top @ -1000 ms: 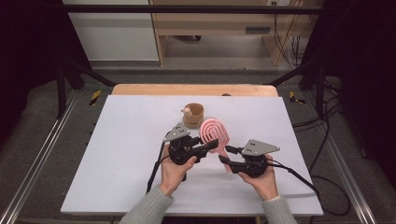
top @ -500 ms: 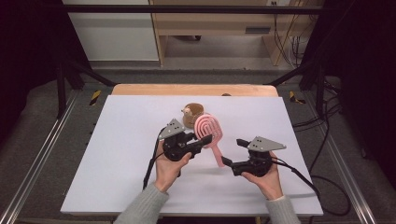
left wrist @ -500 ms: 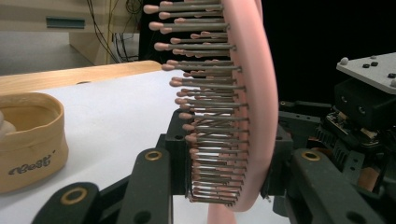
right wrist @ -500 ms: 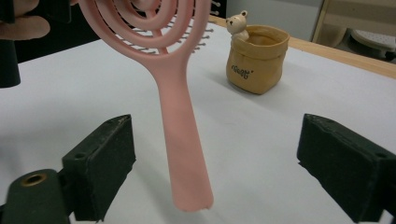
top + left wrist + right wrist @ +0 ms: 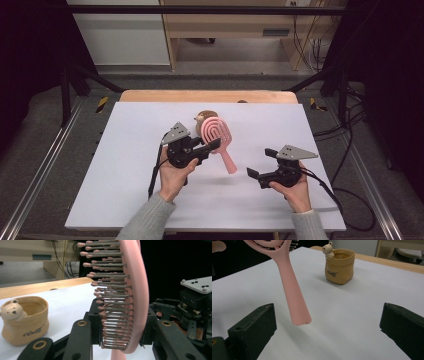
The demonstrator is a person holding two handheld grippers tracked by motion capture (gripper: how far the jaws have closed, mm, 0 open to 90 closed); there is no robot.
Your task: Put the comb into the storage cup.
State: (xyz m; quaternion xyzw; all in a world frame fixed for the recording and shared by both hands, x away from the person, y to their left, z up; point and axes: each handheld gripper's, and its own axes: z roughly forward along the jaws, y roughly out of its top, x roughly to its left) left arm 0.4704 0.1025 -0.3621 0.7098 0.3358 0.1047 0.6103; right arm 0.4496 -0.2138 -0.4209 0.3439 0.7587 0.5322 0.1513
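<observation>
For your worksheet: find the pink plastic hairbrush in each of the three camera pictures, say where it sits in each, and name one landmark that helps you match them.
High view: the pink plastic hairbrush is at table centre, its head in the left gripper.
Left gripper view: its bristled head stands upright at centre, clamped between the jaws.
Right gripper view: its handle hangs in from the upper left.
Shared landmark: the tan bear-topped pot.

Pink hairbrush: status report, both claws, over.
Left claw shut on pink hairbrush head, brush held off the table. Right claw open, jaws just opened, nothing between them, clear of the handle. Bear cup beyond, not obstructing.
</observation>
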